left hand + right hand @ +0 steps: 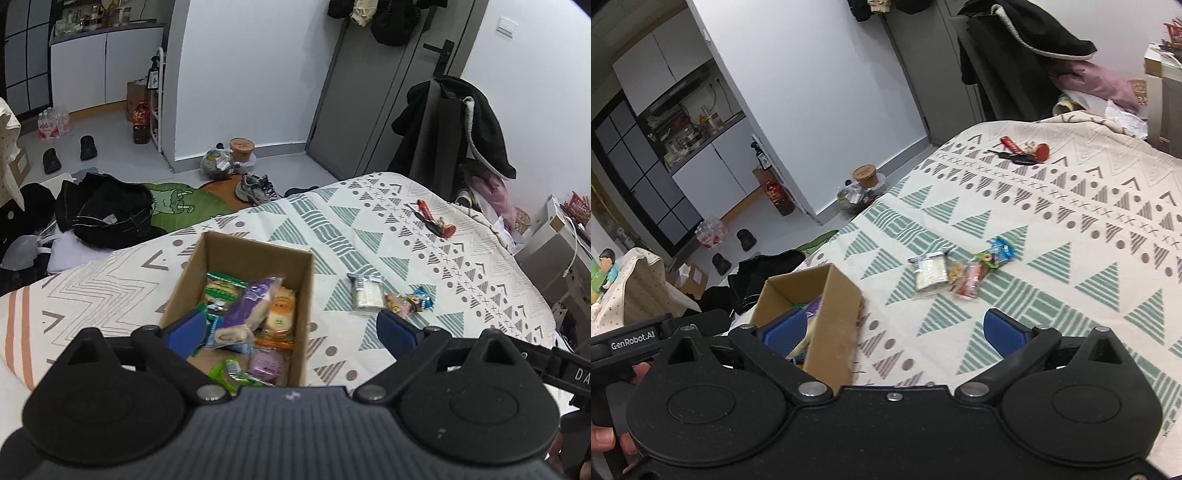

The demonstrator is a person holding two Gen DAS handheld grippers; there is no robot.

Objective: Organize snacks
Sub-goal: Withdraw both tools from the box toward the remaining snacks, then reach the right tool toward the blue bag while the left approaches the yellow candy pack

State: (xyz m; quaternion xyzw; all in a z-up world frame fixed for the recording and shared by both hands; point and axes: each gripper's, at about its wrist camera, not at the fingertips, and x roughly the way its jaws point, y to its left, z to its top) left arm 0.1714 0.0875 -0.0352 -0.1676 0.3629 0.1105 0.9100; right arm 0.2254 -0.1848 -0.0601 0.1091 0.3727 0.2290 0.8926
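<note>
Both the left tongs (291, 330) and the right tongs (895, 328) gape wide and hold nothing. The open brown cardboard box (295, 302) of wrapped snacks sits on the patterned bed (461, 280). Beside it lie a white packet (931, 275) and small colourful sweets (986, 264).

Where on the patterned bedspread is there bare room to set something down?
Free: the stretch between the open brown cardboard box and the clear-wrapped white snack packet, and the band between the small colourful candy wrappers and the keys with red tags. Crowded: inside the box and around the loose snacks.
</note>
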